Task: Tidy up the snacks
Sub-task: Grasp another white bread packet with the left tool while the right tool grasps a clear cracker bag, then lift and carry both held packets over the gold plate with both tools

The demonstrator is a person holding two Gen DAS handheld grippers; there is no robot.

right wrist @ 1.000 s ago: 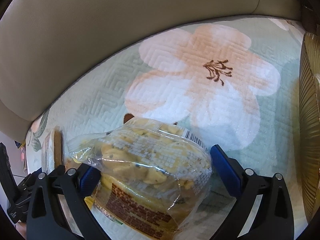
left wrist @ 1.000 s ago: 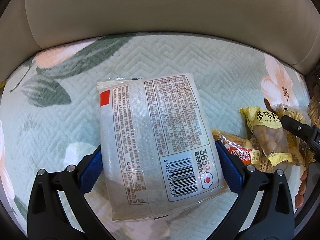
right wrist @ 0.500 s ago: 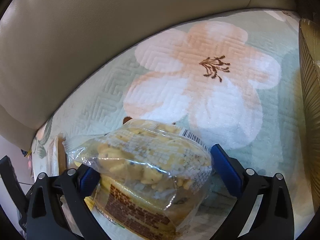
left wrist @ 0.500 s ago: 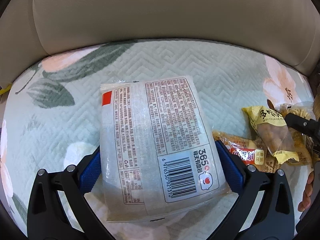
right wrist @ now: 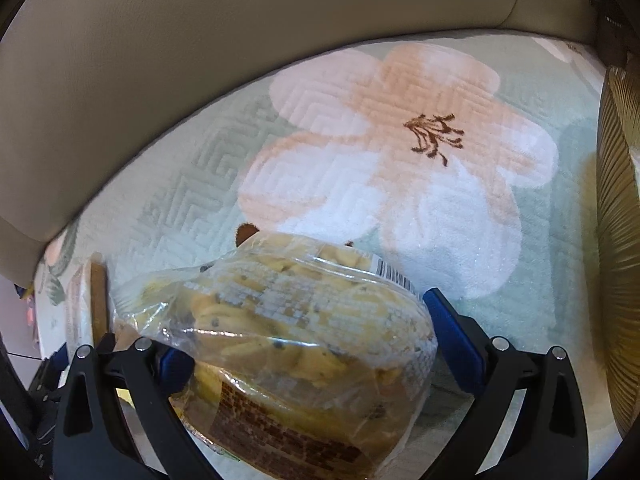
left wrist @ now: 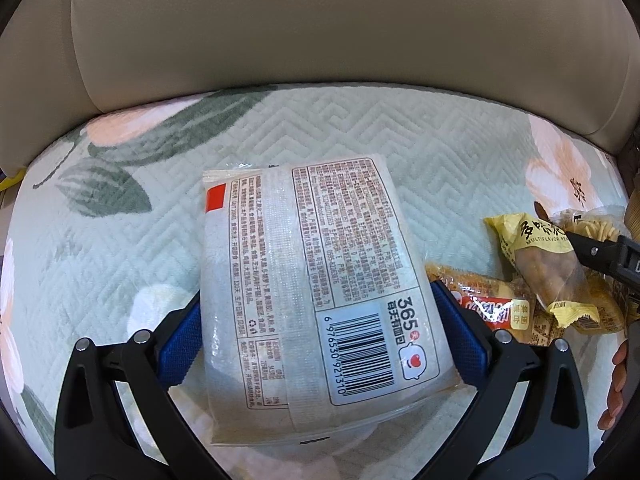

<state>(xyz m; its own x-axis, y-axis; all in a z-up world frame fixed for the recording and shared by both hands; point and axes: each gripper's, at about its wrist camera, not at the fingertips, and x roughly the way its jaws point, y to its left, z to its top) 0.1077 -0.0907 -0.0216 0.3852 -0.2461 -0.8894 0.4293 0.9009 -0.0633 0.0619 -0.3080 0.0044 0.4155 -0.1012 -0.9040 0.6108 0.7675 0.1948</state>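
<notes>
White bread packet (left wrist: 312, 280) clamped between left gripper (left wrist: 320, 340) jaws, above floral cushion (left wrist: 120, 240)

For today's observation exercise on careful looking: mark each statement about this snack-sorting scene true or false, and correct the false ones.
1. The left gripper holds a white printed packet with a barcode. True.
2. The right gripper is empty. False: its jaws grip a clear bag of yellow biscuits.
3. The quilted mint-green floral cover lies in front of a beige cushioned backrest. True.
4. The yellow peanut packet lies alone. False: it rests on other snack packets.
</notes>
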